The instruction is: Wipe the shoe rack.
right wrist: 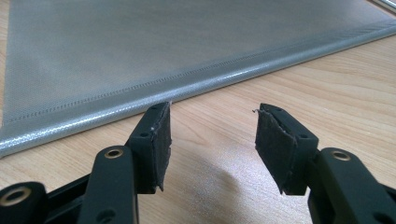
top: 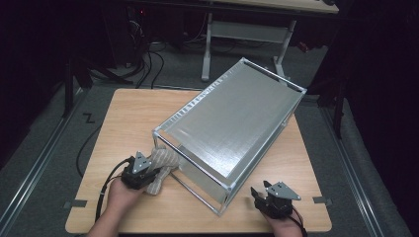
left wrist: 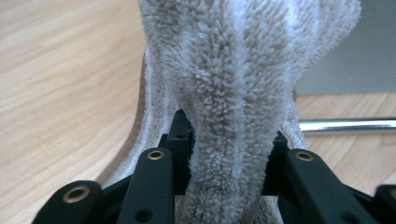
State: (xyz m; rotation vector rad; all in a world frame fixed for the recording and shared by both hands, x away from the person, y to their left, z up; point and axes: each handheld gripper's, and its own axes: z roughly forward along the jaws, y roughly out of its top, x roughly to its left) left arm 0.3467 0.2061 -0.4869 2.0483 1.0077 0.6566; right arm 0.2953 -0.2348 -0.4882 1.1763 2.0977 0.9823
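Observation:
A beige fluffy towel [top: 161, 167] lies bunched on the wooden table [top: 128, 123], against the near left corner of a grey fabric bin with a metal frame [top: 232, 123]. The bin lies slantwise across the table. My left gripper [top: 152, 174] is shut on the towel [left wrist: 233, 70], and the pile bulges between its jaws [left wrist: 231, 135]. A chrome frame rod [left wrist: 345, 125] runs just behind the towel. My right gripper [top: 259, 191] rests near the table's front right, close to the bin's near corner. It [right wrist: 212, 135] stands open over bare wood, facing the bin's grey fabric wall [right wrist: 163, 46].
The bin's far end overhangs the table's back right edge [top: 291, 89]. Bare wood shows at the table's left [top: 123, 128] and front [top: 197, 212]. Beyond the table are a white desk leg [top: 206, 49] and cables on the floor [top: 148, 64].

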